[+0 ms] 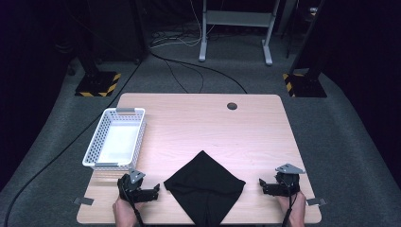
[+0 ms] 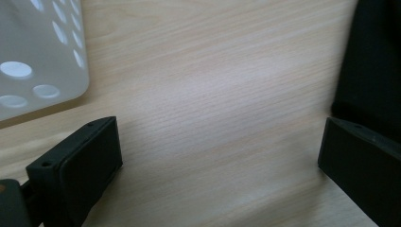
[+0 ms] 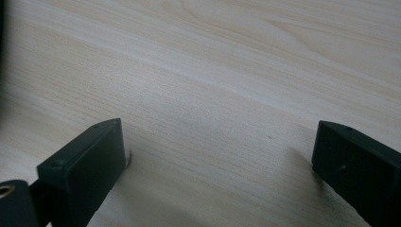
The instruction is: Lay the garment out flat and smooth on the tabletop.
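Black cloth [image 1: 204,186] lies flat on the tabletop [image 1: 213,123] near the front edge, turned diamond-wise, one corner pointing away from the person and the near corner at the table edge. Left gripper [image 1: 144,193] rests on the tabletop just left of the cloth, right gripper [image 1: 270,187] just right of it; neither touches the fabric. In the left gripper view the fingers [image 2: 78,168] stand wide with bare wood between them and the cloth's edge [image 2: 373,61] dark at the right. Right gripper view: fingers [image 3: 85,163] also wide, nothing between them, wood grain only. White perforated basket [image 1: 94,142] sits at the left side of the tabletop, just beyond the left gripper, well apart from the cloth
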`<state>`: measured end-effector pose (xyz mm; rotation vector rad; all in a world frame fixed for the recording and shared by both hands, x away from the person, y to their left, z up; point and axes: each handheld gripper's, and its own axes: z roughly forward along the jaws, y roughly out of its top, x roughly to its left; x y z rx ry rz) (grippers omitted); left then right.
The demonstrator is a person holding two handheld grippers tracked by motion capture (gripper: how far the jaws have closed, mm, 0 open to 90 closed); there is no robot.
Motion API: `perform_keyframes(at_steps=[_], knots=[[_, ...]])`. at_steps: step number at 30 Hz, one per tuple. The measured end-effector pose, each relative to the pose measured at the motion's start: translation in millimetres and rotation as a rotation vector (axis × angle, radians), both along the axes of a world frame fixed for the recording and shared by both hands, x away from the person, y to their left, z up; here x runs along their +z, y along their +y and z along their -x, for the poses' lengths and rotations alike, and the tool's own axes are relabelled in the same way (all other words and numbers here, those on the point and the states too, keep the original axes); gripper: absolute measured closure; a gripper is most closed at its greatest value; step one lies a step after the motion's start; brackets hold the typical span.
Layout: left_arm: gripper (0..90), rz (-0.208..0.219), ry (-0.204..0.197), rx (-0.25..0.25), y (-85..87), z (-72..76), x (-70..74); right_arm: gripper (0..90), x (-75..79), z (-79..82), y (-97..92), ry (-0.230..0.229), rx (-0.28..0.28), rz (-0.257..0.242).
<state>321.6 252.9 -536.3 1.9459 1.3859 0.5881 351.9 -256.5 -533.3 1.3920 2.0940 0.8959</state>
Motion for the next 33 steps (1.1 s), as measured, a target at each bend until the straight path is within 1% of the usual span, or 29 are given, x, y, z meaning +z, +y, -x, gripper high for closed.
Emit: perform_keyframes(at_steps=[3, 4, 5, 6, 7, 8, 9, 10, 11, 12, 13, 14, 15, 16, 17, 18, 20, 23, 24, 25, 27, 28, 29, 30, 31, 32, 33], knots=[[0.0, 0.006, 0.001, -0.016, -4.3, 0.8, 0.7, 2.4, 1.2, -0.1, 1.8, 0.010, 0.008, -0.006], [0.0, 0.007, 0.001, -0.025, -5.8, 0.9, 1.0, 2.2, 1.9, -0.3, 3.3, 0.015, 0.014, -0.017], [0.0, 0.017, -0.003, -0.035, -8.6, 1.3, 2.5, 2.2, 4.4, 0.0, 8.9, 0.014, 0.026, -0.023], [0.0, 0.017, -0.003, -0.035, -8.6, 1.3, 2.5, 2.2, 4.4, 0.0, 8.9, 0.014, 0.026, -0.023], [0.0, 0.030, -0.004, -0.045, -10.7, 1.5, 4.4, 2.3, 8.5, 0.5, 15.2, 0.007, 0.044, -0.016], [0.0, 0.030, -0.004, -0.045, -10.7, 1.5, 4.4, 2.3, 8.5, 0.5, 15.2, 0.007, 0.044, -0.016], [0.0, 0.028, -0.002, -0.053, -12.0, 1.3, 5.2, 2.4, 14.0, 1.9, 19.6, -0.002, 0.050, -0.031], [0.0, 0.028, -0.002, -0.059, -13.5, 1.2, 6.0, 2.4, 14.0, 1.9, 19.6, -0.002, 0.050, -0.031], [0.0, 0.034, -0.005, -0.073, -16.4, 1.1, 8.0, 2.6, 19.7, 4.1, 23.7, -0.010, 0.060, -0.056], [0.0, 0.034, -0.005, -0.073, -16.4, 1.1, 8.0, 2.6, 19.7, 4.1, 23.7, -0.010, 0.060, -0.056], [0.0, 0.037, -0.006, -0.091, -20.8, 0.9, 10.0, 3.0, 24.9, 7.5, 29.7, -0.022, 0.072, -0.065], [0.0, 0.037, -0.006, -0.091, -20.8, 0.9, 10.0, 3.0, 24.9, 7.5, 29.7, -0.022, 0.072, -0.065], [0.0, 0.038, -0.007, -0.099, -23.3, 1.0, 10.7, 3.2, 28.5, 9.6, 37.0, -0.026, 0.090, -0.069], [0.0, 0.040, -0.006, -0.107, -25.8, 0.8, 11.1, 3.2, 28.5, 9.6, 37.0, -0.026, 0.090, -0.069], [0.0, 0.040, -0.004, -0.117, -28.4, 0.5, 11.3, 3.3, 31.4, 10.2, 45.2, -0.029, 0.111, -0.067], [0.0, 0.039, -0.002, -0.126, -31.1, 0.2, 11.3, 3.3, 31.4, 10.2, 45.2, -0.029, 0.111, -0.067], [0.0, 0.033, 0.007, -0.144, -36.2, -0.8, 10.6, 3.4, 34.0, 10.7, 54.3, -0.029, 0.135, -0.075], [0.0, 0.028, 0.007, -0.163, -43.2, -1.5, 8.6, 3.7, 36.9, 11.1, 69.1, -0.027, 0.176, -0.083], [0.0, 0.029, 0.009, -0.166, -45.3, -1.2, 7.7, 3.7, 37.3, 10.2, 80.0, -0.024, 0.202, -0.077], [0.0, 0.030, 0.010, -0.167, -46.9, -0.1, 7.2, 3.7, 37.3, 10.2, 80.0, -0.024, 0.202, -0.077], [0.0, 0.022, 0.010, -0.171, -49.0, 1.6, 6.1, 3.8, 37.3, 9.5, 91.6, -0.012, 0.227, -0.070], [0.0, 0.020, 0.010, -0.174, -49.1, 1.8, 5.3, 4.0, 38.3, 8.9, 103.0, -0.012, 0.260, -0.059], [0.0, 0.022, 0.010, -0.172, -48.8, 2.3, 4.6, 4.0, 38.3, 8.9, 103.0, -0.012, 0.260, -0.059], [0.0, 0.025, 0.011, -0.170, -48.4, 3.0, 4.0, 4.2, 38.7, 8.5, 108.5, -0.012, 0.273, -0.056], [0.0, 0.025, 0.009, -0.170, -48.3, 3.7, 3.3, 4.4, 39.1, 7.3, 119.6, -0.006, 0.303, -0.050], [0.0, 0.022, 0.018, -0.179, -49.0, 4.8, 2.2, 4.7, 39.0, 7.0, 125.3, -0.005, 0.318, -0.040], [0.0, 0.022, 0.018, -0.179, -49.0, 4.8, 2.2, 4.7, 39.0, 7.0, 125.3, -0.005, 0.318, -0.040]])
